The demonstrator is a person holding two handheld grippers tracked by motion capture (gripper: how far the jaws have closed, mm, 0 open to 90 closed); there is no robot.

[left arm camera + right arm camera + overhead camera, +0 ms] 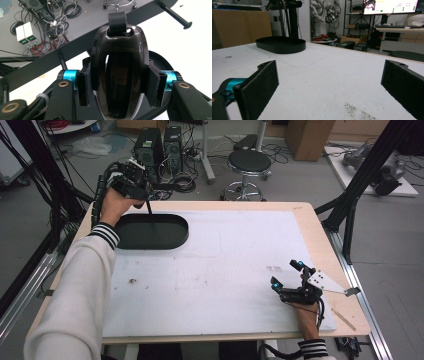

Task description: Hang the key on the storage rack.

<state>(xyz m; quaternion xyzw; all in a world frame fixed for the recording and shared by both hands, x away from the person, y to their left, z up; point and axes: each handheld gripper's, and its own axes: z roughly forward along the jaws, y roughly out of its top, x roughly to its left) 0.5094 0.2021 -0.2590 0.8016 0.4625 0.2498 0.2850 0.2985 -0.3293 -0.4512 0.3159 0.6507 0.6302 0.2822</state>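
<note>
My left gripper (131, 184) hangs over the far left corner of the table, above a black oval tray (150, 245). It is shut on a glossy dark brown, spoon-shaped piece (117, 50) with a black strap loop (117, 22) at its far end. The pads (83, 86) press on both of its sides. In the high view a thin black stick (149, 211) reaches from that gripper down to the tray. My right gripper (285, 273) rests low near the table's front right, open, with only bare mat between its pads (262, 85). The tray (279, 46) stands far ahead of it.
A white mat (225, 260) covers the wooden table. A black stool (248, 162), computer towers (159, 145) and cables stand on the floor beyond the far edge. Black frame posts (360, 180) rise at the right and left sides.
</note>
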